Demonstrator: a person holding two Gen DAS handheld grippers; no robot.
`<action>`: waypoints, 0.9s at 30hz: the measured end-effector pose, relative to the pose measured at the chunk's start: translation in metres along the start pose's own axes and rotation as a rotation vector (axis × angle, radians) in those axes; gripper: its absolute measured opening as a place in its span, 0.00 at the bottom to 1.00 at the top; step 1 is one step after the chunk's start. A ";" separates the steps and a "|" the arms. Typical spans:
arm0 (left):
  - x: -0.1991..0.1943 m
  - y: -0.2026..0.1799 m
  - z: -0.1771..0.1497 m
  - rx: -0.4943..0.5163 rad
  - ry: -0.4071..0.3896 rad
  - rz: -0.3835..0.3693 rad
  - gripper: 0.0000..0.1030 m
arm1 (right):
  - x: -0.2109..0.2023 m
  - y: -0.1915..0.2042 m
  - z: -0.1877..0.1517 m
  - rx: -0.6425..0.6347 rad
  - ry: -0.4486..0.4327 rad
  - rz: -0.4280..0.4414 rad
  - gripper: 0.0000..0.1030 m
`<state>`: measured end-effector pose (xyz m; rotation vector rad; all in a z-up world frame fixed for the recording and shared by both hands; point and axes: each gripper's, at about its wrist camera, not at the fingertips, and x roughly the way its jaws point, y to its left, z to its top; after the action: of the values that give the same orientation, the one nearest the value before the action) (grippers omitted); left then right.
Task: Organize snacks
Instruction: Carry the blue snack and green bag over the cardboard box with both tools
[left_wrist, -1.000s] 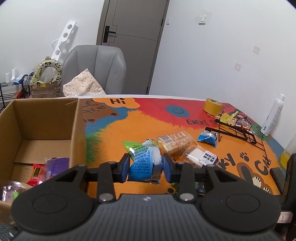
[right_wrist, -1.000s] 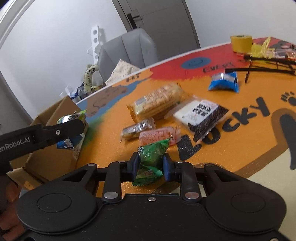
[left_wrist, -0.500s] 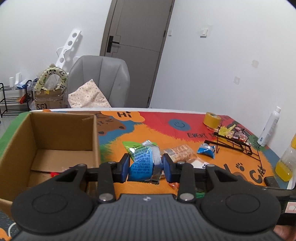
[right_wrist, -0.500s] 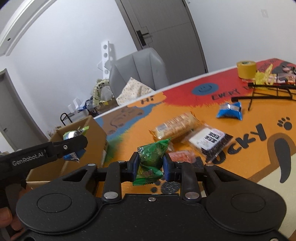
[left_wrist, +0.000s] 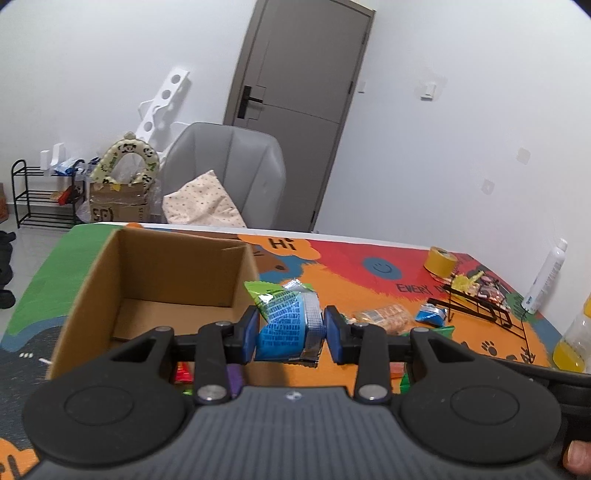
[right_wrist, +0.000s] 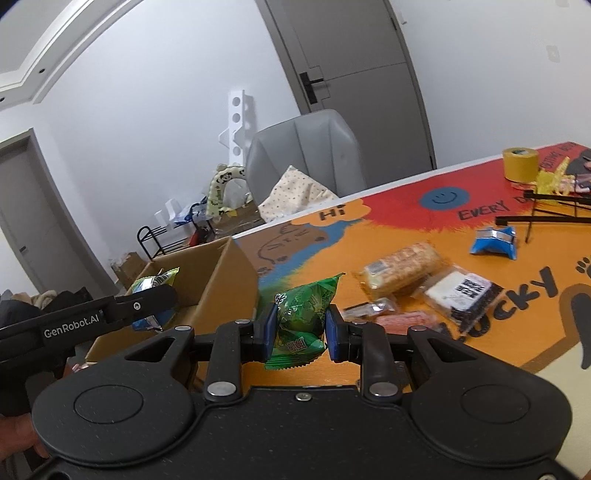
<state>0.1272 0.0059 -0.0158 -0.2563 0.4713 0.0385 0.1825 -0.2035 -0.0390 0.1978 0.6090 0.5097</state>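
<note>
My left gripper (left_wrist: 291, 334) is shut on a blue and silver snack packet (left_wrist: 286, 325), held in the air beside the right wall of the open cardboard box (left_wrist: 177, 273). In the right wrist view the left gripper (right_wrist: 155, 302) hangs over the box (right_wrist: 218, 280). My right gripper (right_wrist: 300, 332) is shut on a green snack packet (right_wrist: 301, 319), held above the mat just right of the box. Several snacks lie on the orange mat: a biscuit pack (right_wrist: 402, 267), a black and white packet (right_wrist: 461, 291), a pink packet (right_wrist: 406, 319), a small blue packet (right_wrist: 495, 240).
Red and purple packets (left_wrist: 207, 373) lie in the box. A yellow tape roll (right_wrist: 521, 164), a black wire rack (left_wrist: 480, 306), a white bottle (left_wrist: 546, 277) and a bottle of yellow liquid (left_wrist: 572, 343) stand at the table's right. A grey chair (left_wrist: 225, 173) stands behind the table.
Both grippers have risen and moved left toward the box, each keeping its packet. The left gripper now sits higher and nearer the box's open top.
</note>
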 end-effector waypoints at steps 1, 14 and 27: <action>-0.003 0.005 0.001 -0.007 -0.004 0.003 0.35 | 0.000 0.003 0.000 -0.004 0.000 0.000 0.25; -0.023 0.055 0.006 -0.068 -0.039 0.040 0.35 | 0.008 0.041 0.003 -0.036 -0.009 0.024 0.25; -0.017 0.103 0.008 -0.134 -0.028 0.086 0.36 | 0.038 0.069 0.007 -0.058 0.010 0.050 0.25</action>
<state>0.1055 0.1076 -0.0258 -0.3663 0.4519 0.1573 0.1854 -0.1252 -0.0299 0.1554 0.5996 0.5764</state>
